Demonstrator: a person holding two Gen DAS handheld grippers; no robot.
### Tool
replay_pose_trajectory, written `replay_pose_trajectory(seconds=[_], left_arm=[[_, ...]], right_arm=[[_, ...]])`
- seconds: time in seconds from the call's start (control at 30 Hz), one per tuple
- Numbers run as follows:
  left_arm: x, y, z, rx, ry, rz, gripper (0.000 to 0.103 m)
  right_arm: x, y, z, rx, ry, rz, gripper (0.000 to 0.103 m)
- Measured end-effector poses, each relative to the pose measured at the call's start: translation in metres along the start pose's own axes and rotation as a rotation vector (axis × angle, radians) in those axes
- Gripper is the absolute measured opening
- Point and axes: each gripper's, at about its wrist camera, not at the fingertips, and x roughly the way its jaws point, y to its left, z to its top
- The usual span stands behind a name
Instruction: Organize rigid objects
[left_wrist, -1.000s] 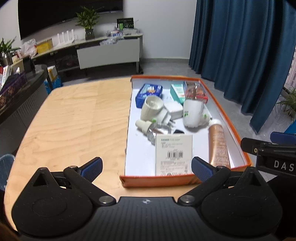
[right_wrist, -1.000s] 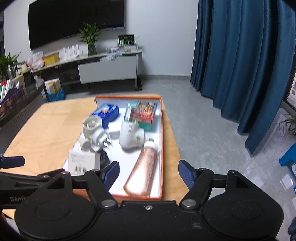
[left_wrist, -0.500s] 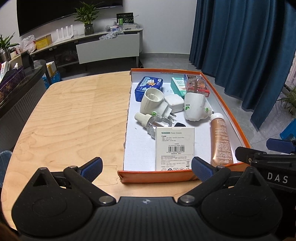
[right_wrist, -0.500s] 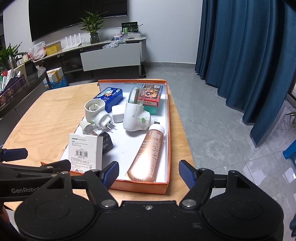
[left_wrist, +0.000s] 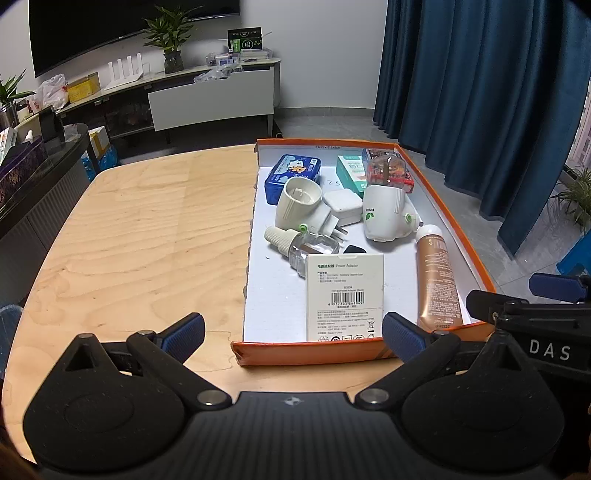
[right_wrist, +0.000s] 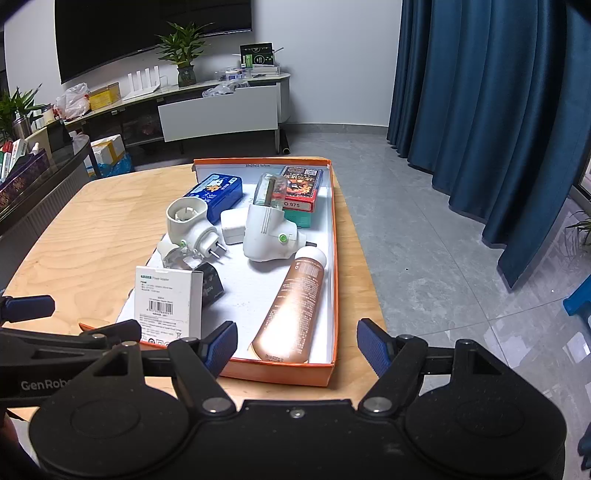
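Observation:
An orange-rimmed tray on the wooden table holds several objects: a white power adapter box, a copper tube, two white plug-in devices, a clear bottle, a blue tin, a teal box and a red card box. My left gripper is open and empty just before the tray's near rim. My right gripper is open and empty over the tray's near right corner.
Bare wooden table lies left of the tray. The table's right edge drops to grey floor. Blue curtains hang at right. A low cabinet with a plant stands at the back.
Both grippers have risen and pulled back slightly, so the tray sits lower and fuller in view. Nothing in the tray has moved. Both stay open.

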Motion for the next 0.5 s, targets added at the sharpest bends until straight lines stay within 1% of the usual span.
replay_pose_trajectory(seconds=[0.5], left_arm=[[-0.0009,0.0000,0.0003,0.008,-0.006,0.006,0.103]], right_arm=[[0.0000,0.0005,0.0000,-0.001,0.000,0.000,0.085]])
